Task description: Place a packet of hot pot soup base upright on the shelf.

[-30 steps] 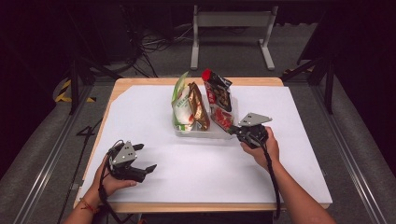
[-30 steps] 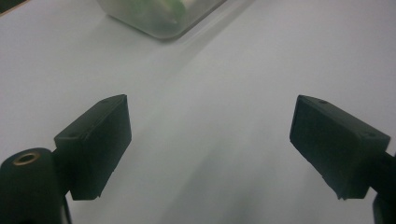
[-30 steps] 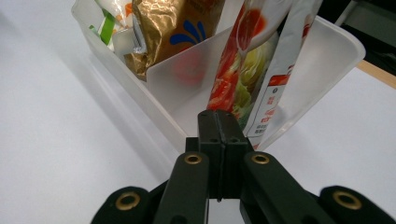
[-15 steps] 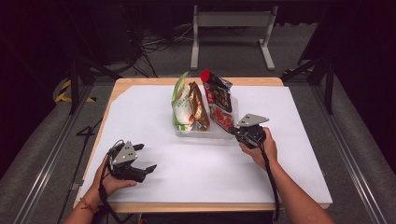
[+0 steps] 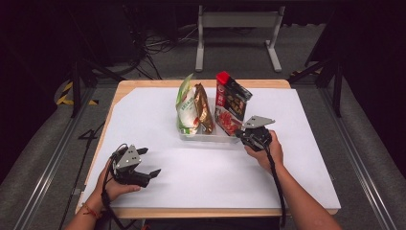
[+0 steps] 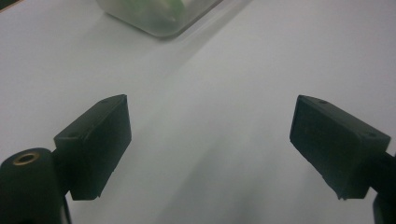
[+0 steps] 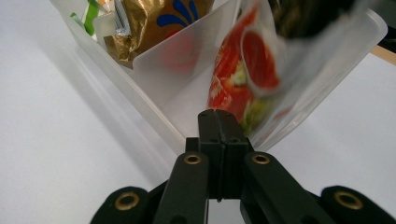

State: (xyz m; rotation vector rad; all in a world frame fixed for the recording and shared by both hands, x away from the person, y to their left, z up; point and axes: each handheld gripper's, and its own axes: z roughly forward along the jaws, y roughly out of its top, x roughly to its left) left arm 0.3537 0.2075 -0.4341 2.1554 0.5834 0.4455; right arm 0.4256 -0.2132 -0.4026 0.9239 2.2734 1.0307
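Little has moved since the earlier frames — the right gripper [image 5: 241, 135] sits at the same near right corner of the clear bin [image 5: 203, 135], having crept only a touch, and the left gripper [image 5: 149, 173] rests where it was on the white table cover [image 5: 306, 158], well apart from the bin.

The right gripper's jaws are clenched flat together with nothing between them; in the right gripper view their tips [image 7: 218, 122] stand right at the bin's translucent wall [image 7: 161, 70], though whether they press on it I cannot tell. Behind that wall stands the red snack pouch [image 7: 233, 84], upright in the right end of the bin, with the gold bag [image 7: 149, 28] and the green-and-white bag [image 5: 187, 110] in the left end. The left gripper's jaws gape wide over bare cover.

The step in hand looks like an approach to the red pouch or a nudge of the bin. The next move likely calls for opening the jaws and rising to the pouch's top edge — the wall blocks any grasp from here.
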